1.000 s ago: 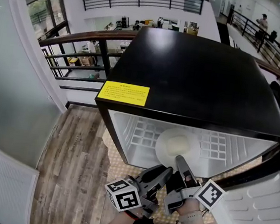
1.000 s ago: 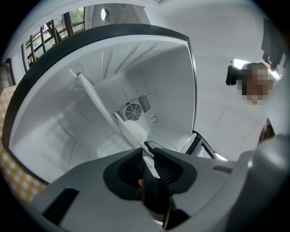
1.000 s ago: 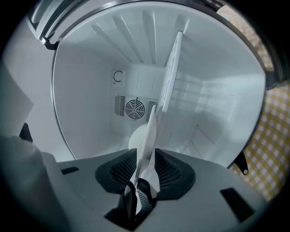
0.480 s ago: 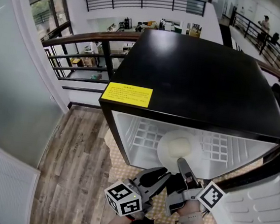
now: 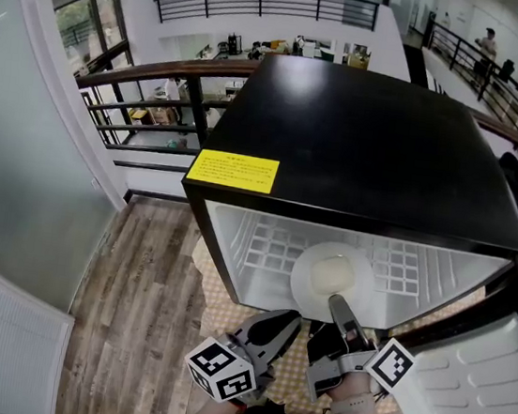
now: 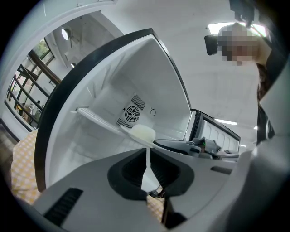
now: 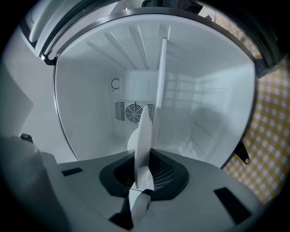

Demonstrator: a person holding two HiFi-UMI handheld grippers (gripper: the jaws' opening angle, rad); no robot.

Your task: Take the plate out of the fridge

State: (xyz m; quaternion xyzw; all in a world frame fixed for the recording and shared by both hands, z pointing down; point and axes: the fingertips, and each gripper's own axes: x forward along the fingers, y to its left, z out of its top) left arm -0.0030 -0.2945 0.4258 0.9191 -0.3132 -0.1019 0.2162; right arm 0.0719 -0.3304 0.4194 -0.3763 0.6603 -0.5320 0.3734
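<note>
**Right gripper pinches the plate's rim, and the plate lies on the fridge shelf**

You are looking down on a small black fridge [image 5: 372, 140] with a white inside. Its white door [image 5: 487, 383] hangs open on your right. A yellow paper label [image 5: 232, 170] is stuck on the black top, near the front left corner.

The round white plate [image 5: 314, 256] lies on the white wire shelf [image 5: 268, 245] inside the fridge. It is near the front edge, about in the middle. A pale lump of food [image 5: 333, 276] sits on the plate.

Your right gripper [image 5: 335, 303] reaches in to the near rim of the plate. Its jaws are closing. In the right gripper view the rim stands thin and upright between them, and both pads are tight against it. The gap is only as wide as the rim.

Your left gripper [image 5: 290, 317] is just beside the right one, in front of the fridge opening and near the plate's rim. Its jaws are closing too. In the left gripper view only a thin slit is left between them, and nothing is in that slit. Past its tips you see the plate from the side.

On the back wall of the fridge is a round fan grille [image 7: 134, 111]. Under the fridge lies a yellow checked mat [image 5: 212, 311] on the brown wood floor [image 5: 137, 271].
</note>
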